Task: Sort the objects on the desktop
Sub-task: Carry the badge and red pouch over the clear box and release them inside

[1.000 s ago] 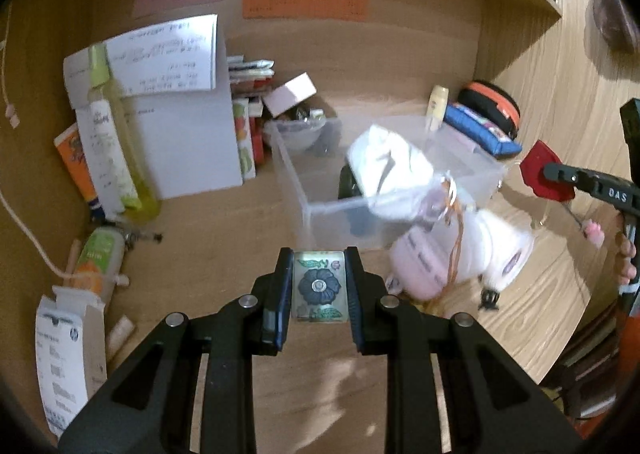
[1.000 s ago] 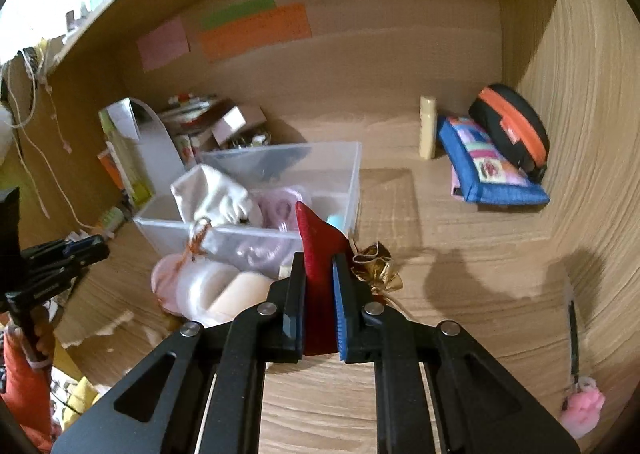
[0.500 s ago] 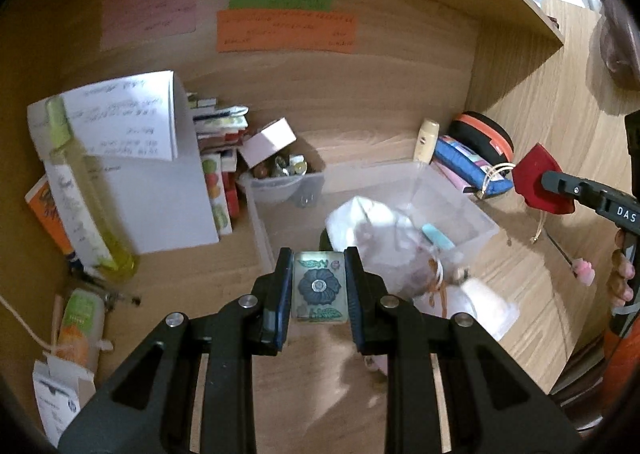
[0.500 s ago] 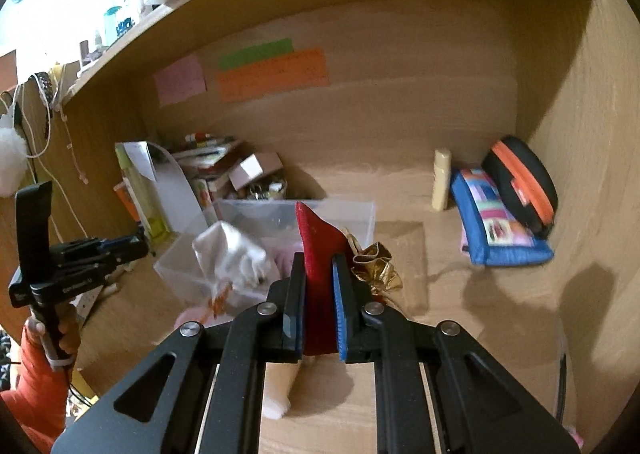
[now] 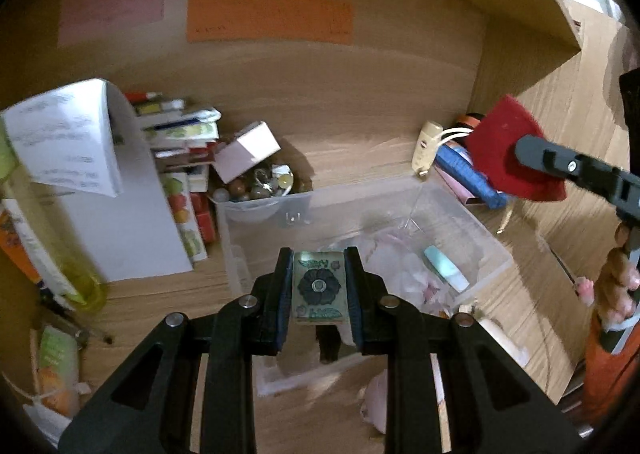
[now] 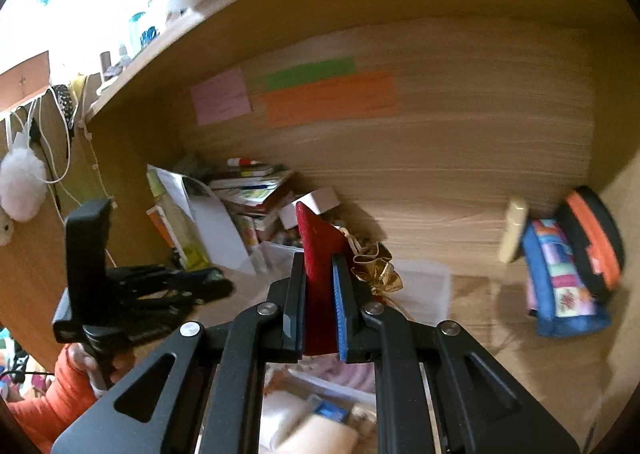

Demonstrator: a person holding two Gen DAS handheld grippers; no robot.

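My left gripper [image 5: 318, 286] is shut on a small green card with a dark flower [image 5: 319, 285], held over the near end of a clear plastic bin [image 5: 472, 230]. The bin holds white and pink soft items and a light-blue tube [image 5: 445, 268]. My right gripper [image 6: 319, 286] is shut on a red pouch [image 6: 318, 250] with a gold ribbon bow [image 6: 378, 272], held high above the bin. That red pouch also shows in the left wrist view [image 5: 506, 152], at the right above the desk.
A white file holder with papers [image 5: 100, 174], stacked booklets and a small white box [image 5: 248, 150] stand left of the bin. A blue pencil case [image 6: 560, 274], a black-orange case [image 6: 592, 238] and a cream tube [image 6: 514, 228] lie at the back right. Sticky notes [image 5: 268, 16] are on the back wall.
Both grippers have risen and moved forward. The left one now hangs over the bin with the card. The right one has lifted the red pouch well above the desk.
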